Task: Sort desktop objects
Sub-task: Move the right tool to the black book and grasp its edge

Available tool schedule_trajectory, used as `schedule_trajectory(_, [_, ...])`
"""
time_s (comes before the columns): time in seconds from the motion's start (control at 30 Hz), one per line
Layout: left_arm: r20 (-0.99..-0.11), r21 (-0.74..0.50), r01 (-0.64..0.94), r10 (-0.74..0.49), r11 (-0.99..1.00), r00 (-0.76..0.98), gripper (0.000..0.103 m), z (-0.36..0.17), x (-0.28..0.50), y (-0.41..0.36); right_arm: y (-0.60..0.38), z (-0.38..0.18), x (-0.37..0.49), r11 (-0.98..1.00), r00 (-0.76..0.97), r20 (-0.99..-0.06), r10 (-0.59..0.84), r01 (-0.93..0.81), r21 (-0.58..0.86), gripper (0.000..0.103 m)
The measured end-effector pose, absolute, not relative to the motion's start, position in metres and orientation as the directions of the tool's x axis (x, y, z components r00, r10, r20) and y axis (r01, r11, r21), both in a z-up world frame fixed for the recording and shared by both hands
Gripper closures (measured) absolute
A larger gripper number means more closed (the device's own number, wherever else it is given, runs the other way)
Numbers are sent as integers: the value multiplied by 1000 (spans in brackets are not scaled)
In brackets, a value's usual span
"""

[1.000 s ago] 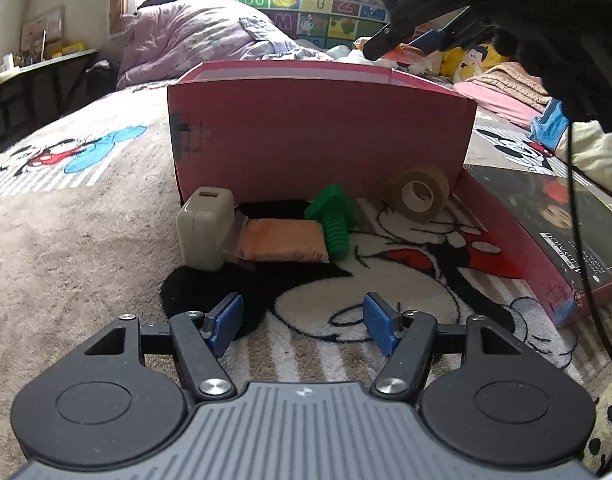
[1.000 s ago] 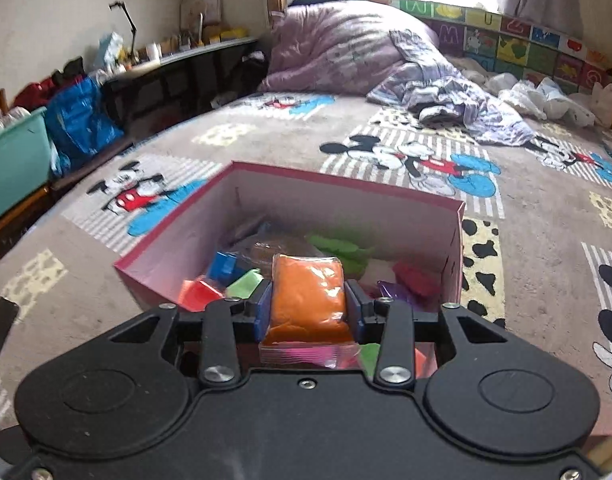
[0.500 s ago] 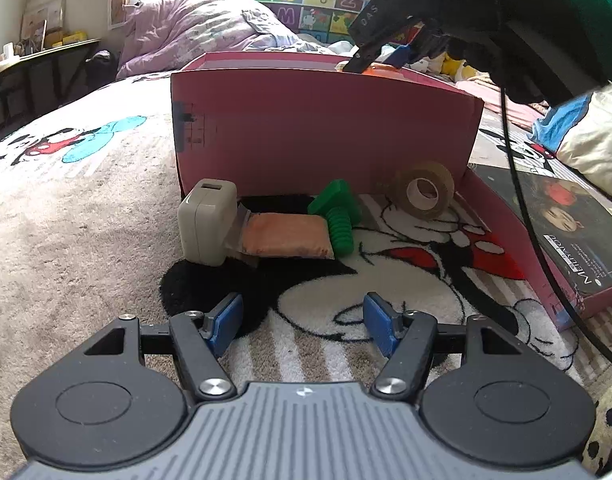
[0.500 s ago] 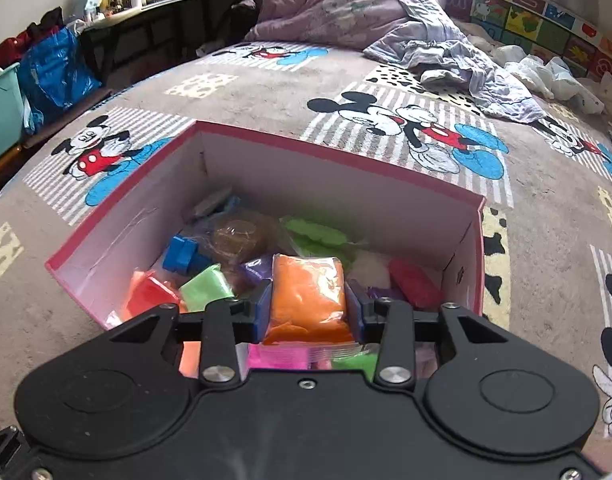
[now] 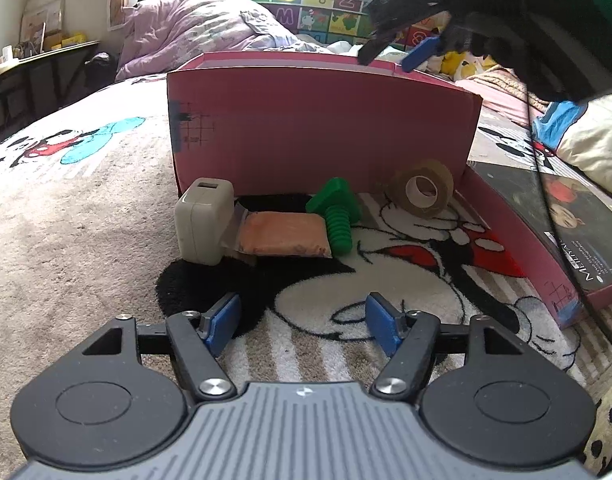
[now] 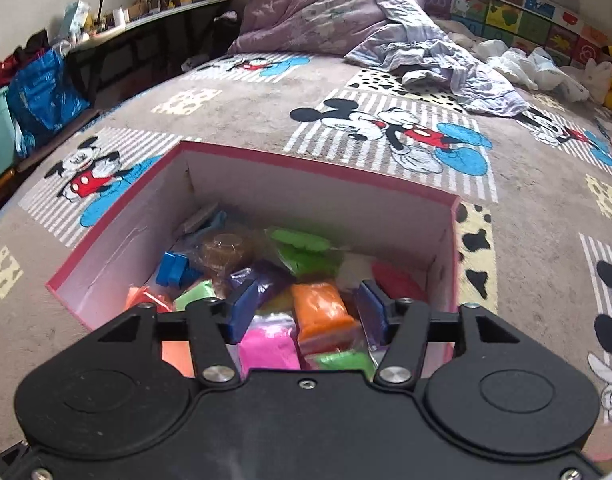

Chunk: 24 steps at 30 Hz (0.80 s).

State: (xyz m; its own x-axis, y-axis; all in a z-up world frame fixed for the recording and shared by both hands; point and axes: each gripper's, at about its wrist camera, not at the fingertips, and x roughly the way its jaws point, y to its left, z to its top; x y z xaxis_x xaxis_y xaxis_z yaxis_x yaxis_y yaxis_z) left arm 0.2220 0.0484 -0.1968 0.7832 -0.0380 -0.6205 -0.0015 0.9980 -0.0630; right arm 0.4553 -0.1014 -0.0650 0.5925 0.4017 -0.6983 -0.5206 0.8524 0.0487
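A pink box point(image 5: 322, 120) stands on the Mickey Mouse rug. In front of it lie a white charger block point(image 5: 204, 226), an orange clay packet point(image 5: 284, 238), a green toy bolt point(image 5: 336, 216) and a tape roll point(image 5: 424, 188). My left gripper point(image 5: 302, 324) is open and empty, low over the rug short of them. My right gripper point(image 6: 306, 308) is open above the box point(image 6: 322, 172), which holds several coloured packets. A bright orange packet point(image 6: 320, 310) lies loose in the box between the fingers. The right gripper point(image 5: 410, 46) also shows over the box rim in the left wrist view.
The box lid point(image 5: 546, 240) lies to the right of the objects with a dark booklet on it. A pillow point(image 5: 594, 148) is at the far right. A purple duvet point(image 6: 330, 8) and clothes are at the back, and a desk point(image 6: 118, 40) stands on the left.
My right gripper has opened and let go of the bright orange packet, which now lies in the box. My left gripper has stayed open and almost still.
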Motion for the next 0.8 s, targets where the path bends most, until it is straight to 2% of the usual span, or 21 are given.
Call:
schedule_trajectory(0.13, [-623,-77,-1,-47,997,781,33,-199,223,49,-128,-60,443,863,601,-668,439,-489,128,40])
schedule_trajectory(0.3, [-623,-54,15,-45,998,781,23,-203,222,44,-166,-57,414,866,618,-626,476,-453,211,33])
schedule_trajectory(0.4, [-624,-54,12,-43,998,781,23,-204,222,43,-192,-62,395,873,625,-621,473,-425,237,30])
schedule_trajectory(0.53, [-620,-20,19,-27,1000,784,23,-206,221,39,-238,-74,367,893,652,-611,450,-343,291,19])
schedule_trajectory(0.8, [-589,5,16,-10,1000,808,22,-210,216,36,-334,-112,307,913,763,-556,330,-109,392,11])
